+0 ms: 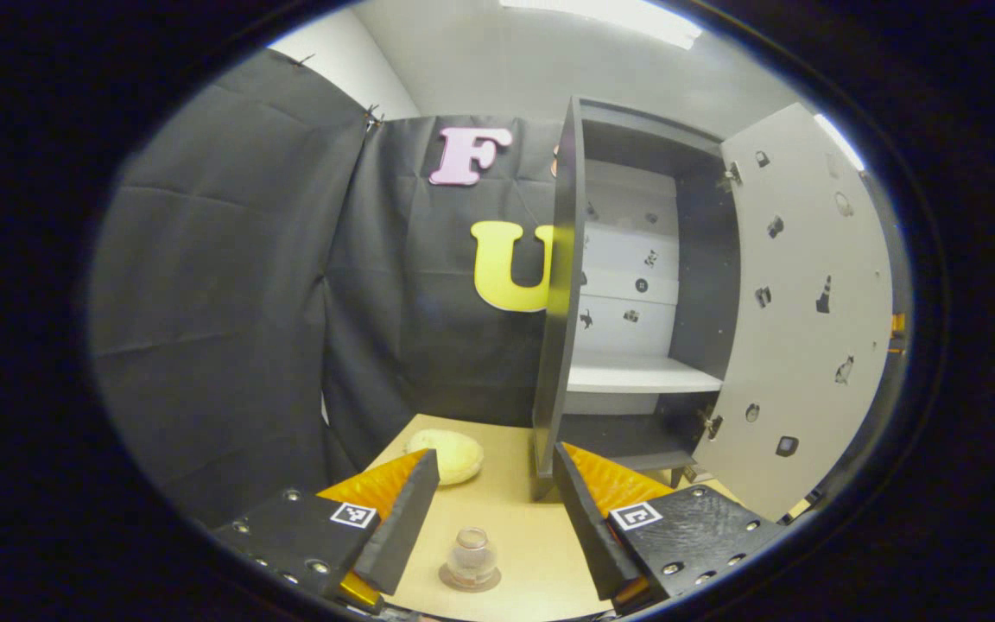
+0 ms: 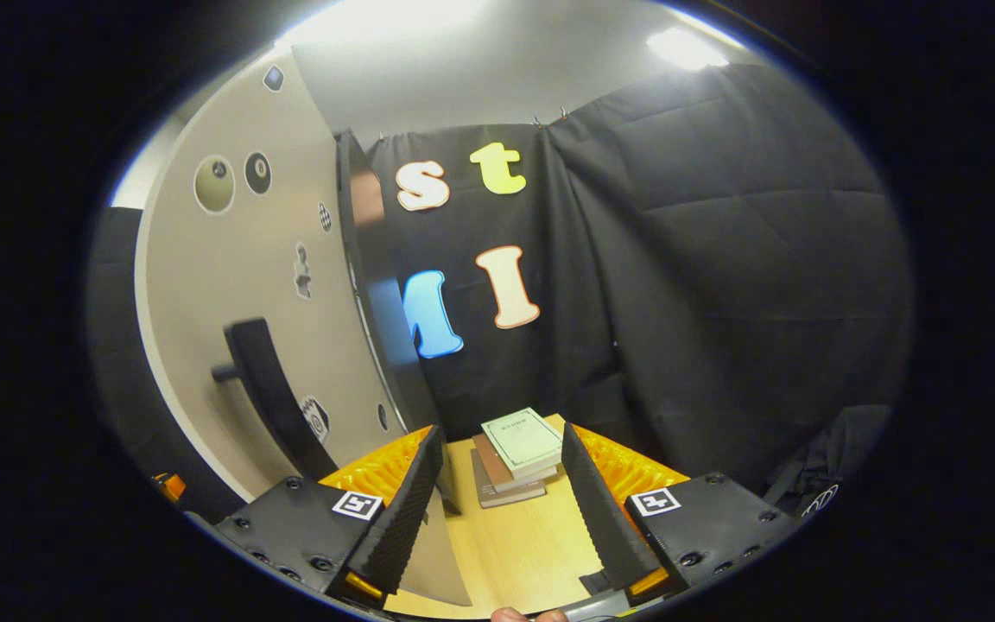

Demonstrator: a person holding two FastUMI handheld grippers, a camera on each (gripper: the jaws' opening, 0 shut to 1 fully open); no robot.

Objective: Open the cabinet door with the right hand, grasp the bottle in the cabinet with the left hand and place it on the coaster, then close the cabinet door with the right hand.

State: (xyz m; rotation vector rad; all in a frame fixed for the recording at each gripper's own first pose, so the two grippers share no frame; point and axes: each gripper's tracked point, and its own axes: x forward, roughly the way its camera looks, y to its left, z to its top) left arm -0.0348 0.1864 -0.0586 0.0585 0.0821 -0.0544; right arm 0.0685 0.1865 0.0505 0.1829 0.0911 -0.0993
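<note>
- In the left gripper view, the left gripper hangs above a pale wooden surface with its jaws spread wide and nothing between them.
- A small clear bottle stands upright on a round coaster, below and between the two jaws, touching neither.
- A pale round object lies farther back on the surface, near the left jaw's tip.
- Beyond the jaws, the dark cabinet stands with its light door swung wide to the right; a white shelf shows inside.
- In the right gripper view, the right gripper has its jaws open, gripping nothing.
- The door's outer face, with a dark bar handle, stands just left of the jaws.
- A stack of books lies on the surface ahead, between the jaw tips.
</note>
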